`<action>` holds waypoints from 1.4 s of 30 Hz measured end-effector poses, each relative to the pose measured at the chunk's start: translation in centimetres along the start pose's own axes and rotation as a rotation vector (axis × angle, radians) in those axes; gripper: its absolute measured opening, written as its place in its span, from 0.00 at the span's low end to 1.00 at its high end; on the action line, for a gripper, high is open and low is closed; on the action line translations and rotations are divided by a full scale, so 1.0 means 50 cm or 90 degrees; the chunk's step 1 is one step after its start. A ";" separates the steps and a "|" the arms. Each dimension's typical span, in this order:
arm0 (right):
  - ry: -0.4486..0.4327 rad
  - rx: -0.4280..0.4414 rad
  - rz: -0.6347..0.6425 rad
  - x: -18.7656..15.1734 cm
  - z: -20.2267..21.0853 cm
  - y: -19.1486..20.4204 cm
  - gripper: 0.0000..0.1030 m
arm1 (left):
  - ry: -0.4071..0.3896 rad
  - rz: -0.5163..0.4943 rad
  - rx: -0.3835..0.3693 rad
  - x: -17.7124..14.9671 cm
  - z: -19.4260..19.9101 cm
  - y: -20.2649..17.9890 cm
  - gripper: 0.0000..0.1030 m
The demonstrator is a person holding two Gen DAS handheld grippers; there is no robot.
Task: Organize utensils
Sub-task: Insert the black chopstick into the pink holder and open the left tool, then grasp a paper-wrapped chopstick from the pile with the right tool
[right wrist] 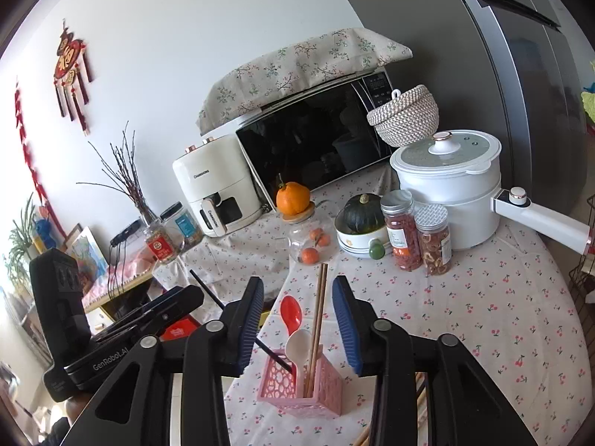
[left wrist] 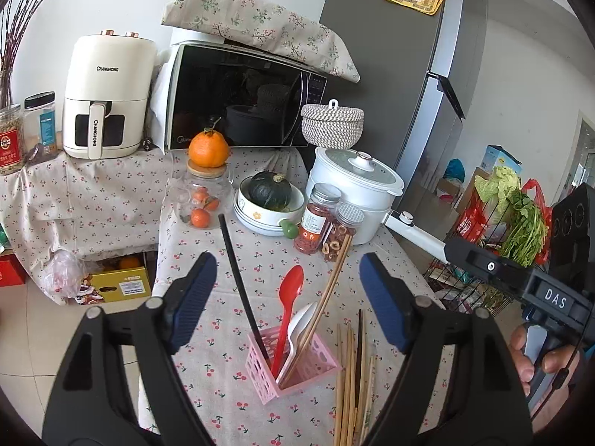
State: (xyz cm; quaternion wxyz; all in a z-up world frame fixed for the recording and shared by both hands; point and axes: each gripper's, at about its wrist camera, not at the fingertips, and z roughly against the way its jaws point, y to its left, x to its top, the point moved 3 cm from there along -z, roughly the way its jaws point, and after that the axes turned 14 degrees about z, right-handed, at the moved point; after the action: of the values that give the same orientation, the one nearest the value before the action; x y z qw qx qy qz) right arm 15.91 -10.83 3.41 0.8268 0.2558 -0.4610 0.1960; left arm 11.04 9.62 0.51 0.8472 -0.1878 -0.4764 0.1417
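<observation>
A pink perforated holder (left wrist: 293,366) (right wrist: 301,390) stands on the cherry-print tablecloth (left wrist: 230,383). In it are a red spoon (left wrist: 288,304) (right wrist: 291,312), a white spoon (left wrist: 297,334) (right wrist: 298,345), a pair of wooden chopsticks (left wrist: 327,293) (right wrist: 319,316) and a black chopstick (left wrist: 238,278) (right wrist: 267,349). Several loose chopsticks (left wrist: 351,379) lie on the cloth just right of the holder. My left gripper (left wrist: 288,297) is open and empty above the holder. My right gripper (right wrist: 297,319) is open and empty, its fingers either side of the upright chopsticks without touching them.
Behind the holder stand two spice jars (left wrist: 327,223), a bowl with a green squash (left wrist: 269,200), a glass jar topped with an orange (left wrist: 204,193) and a white electric pot (left wrist: 353,193). A microwave (left wrist: 241,100) and air fryer (left wrist: 104,100) are at the back, a fridge (left wrist: 409,55) to the right.
</observation>
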 end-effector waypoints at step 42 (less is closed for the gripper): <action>0.405 -0.233 0.083 -0.384 -0.139 -0.132 0.89 | 0.253 -0.034 0.089 -0.247 -0.054 0.053 0.99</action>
State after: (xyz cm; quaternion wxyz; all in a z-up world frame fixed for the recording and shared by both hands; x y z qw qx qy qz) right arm 14.64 -13.55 -17.83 0.9466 -0.0002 -0.2237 0.2320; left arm 6.95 6.32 -11.26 0.9390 -0.1402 -0.2934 0.1122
